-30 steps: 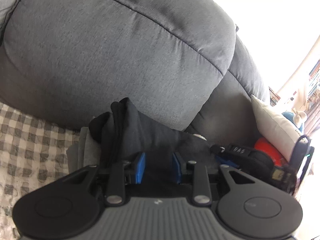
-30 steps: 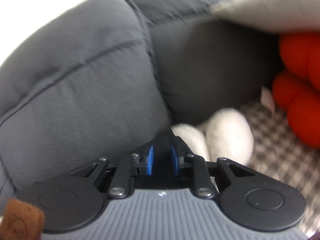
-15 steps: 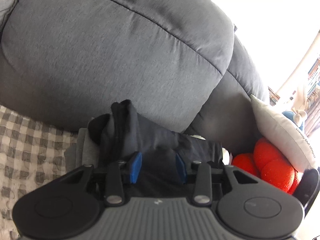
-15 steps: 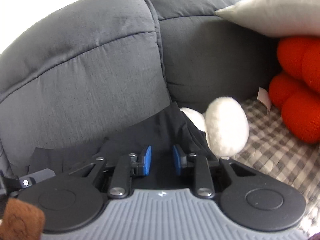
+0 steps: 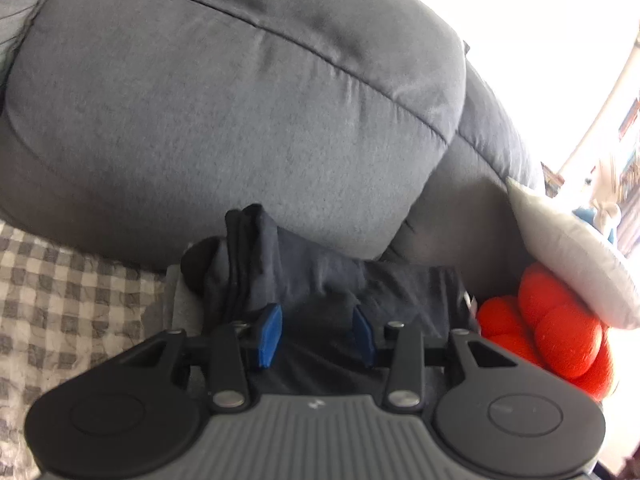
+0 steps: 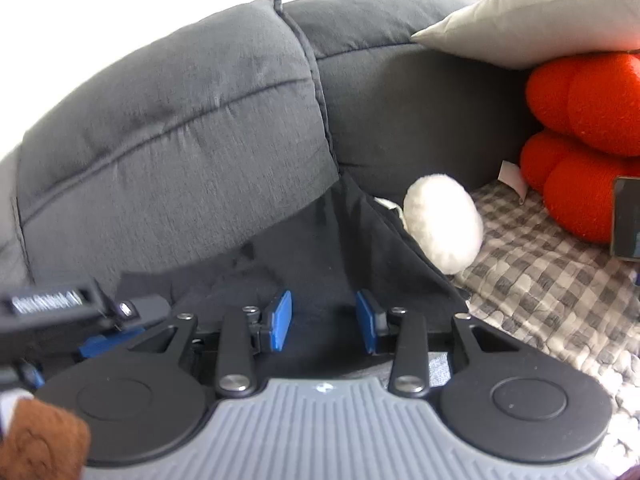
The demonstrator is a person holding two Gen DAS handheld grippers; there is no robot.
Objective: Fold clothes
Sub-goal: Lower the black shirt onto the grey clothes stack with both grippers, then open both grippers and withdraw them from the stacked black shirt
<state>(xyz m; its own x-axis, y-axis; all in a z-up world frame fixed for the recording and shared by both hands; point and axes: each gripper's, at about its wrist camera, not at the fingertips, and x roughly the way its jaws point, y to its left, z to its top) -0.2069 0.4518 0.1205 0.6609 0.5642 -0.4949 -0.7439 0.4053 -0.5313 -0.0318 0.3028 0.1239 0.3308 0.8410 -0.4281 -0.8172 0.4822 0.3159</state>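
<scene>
A dark navy garment (image 5: pixel 316 280) lies folded against the foot of the grey sofa back cushion (image 5: pixel 240 120), on top of a lighter grey garment (image 5: pixel 178 300). My left gripper (image 5: pixel 317 335) is open just above the near edge of the dark garment, its blue pads (image 5: pixel 270 334) spread apart. In the right wrist view the same dark garment (image 6: pixel 320 248) lies flat in front of my right gripper (image 6: pixel 323 322), which is open over its near edge. The left gripper's body (image 6: pixel 60 308) shows at the left edge of that view.
A checked seat cover (image 6: pixel 540 280) stretches to the right and also left (image 5: pixel 60 280). A white plush ball (image 6: pixel 440 224) touches the garment's right edge. Red round cushions (image 6: pixel 580 140) sit under a pale pillow (image 6: pixel 540 20). A phone (image 6: pixel 626 220) stands at the far right.
Both grippers' jaws have spread wider and drawn back a little from the sofa back. The right gripper has left the left wrist view, uncovering the red cushions.
</scene>
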